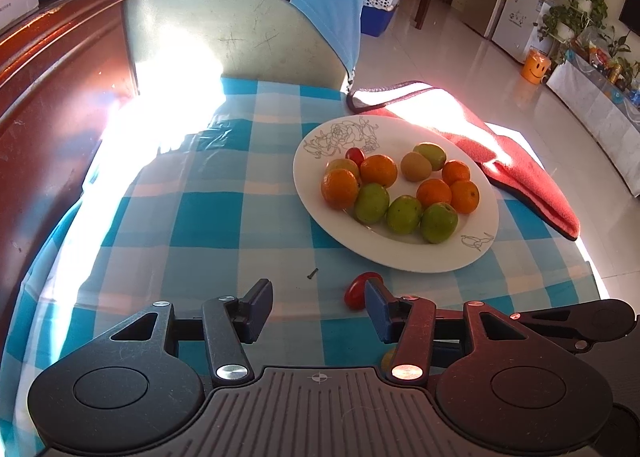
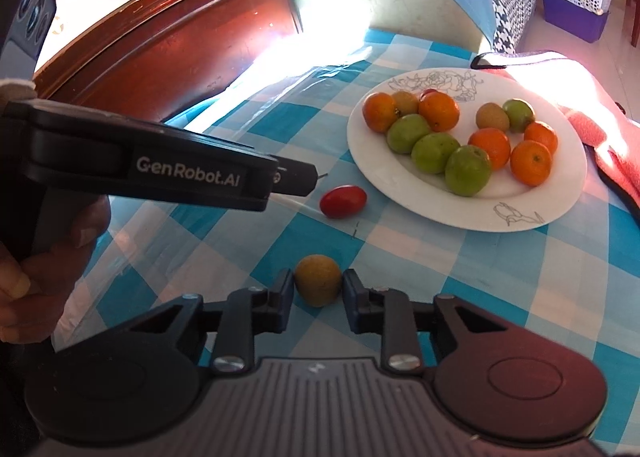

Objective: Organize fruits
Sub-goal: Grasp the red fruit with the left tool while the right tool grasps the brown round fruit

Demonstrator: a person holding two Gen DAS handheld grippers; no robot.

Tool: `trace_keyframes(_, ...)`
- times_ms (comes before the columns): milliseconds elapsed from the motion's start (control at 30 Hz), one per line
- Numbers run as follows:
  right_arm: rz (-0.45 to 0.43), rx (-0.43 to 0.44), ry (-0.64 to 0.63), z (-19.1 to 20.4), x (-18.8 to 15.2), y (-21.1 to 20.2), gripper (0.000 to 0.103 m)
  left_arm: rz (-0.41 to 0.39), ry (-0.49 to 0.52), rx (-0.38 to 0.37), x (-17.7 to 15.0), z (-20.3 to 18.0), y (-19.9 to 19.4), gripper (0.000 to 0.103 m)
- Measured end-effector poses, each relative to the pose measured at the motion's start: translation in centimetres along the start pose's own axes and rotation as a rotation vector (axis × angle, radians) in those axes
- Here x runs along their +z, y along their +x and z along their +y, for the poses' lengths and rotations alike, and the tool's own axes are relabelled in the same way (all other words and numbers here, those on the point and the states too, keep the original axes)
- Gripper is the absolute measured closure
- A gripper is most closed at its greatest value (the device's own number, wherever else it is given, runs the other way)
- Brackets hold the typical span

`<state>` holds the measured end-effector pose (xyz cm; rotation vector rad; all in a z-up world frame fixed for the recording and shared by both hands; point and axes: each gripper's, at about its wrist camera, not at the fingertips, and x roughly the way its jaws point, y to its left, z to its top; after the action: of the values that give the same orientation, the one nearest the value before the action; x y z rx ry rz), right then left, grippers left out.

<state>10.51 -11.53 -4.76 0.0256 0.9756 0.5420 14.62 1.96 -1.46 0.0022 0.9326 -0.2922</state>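
White plate holds oranges and green fruits; red tomato and brown-yellow fruit lie on counter beside it.

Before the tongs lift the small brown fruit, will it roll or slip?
The brown fruit looks round and smooth, so it may roll on the checked cloth if released. The right tongs pinch its widest part, so slipping seems unlikely. It looks light.

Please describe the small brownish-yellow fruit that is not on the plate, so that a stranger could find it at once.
Start at the white plate on the blue checked tablecloth. Nearer the camera than the plate and the lone red tomato, the brownish-yellow fruit sits between the right gripper pads. It is the only round, dull tan fruit off the plate.
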Motion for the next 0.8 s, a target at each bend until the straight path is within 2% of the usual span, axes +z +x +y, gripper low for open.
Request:
trace_keyframes(100,0.016,0.014,0.008,-0.1,-0.1,-0.3,0.077,0.007,0.022,0.0,-0.1,-0.5,0.4,0.056)
trace_keyframes(200,0.023,-0.014,0.011,-0.3,-0.3,-1.0,0.077,0.011,0.043,-0.004,-0.3,-1.1,0.7,0.057)
trace_keyframes(433,0.01,-0.073,0.12,-2.9,-0.2,-2.7,0.077,0.021,0.074,-0.033,-0.6,-2.1,1.7,0.06)
trace_keyframes(800,-0.009,-0.068,0.222,-4.9,0.2,-4.2,0.077,0.03,0.101,-0.024,-0.8,-3.1,3.3,0.072)
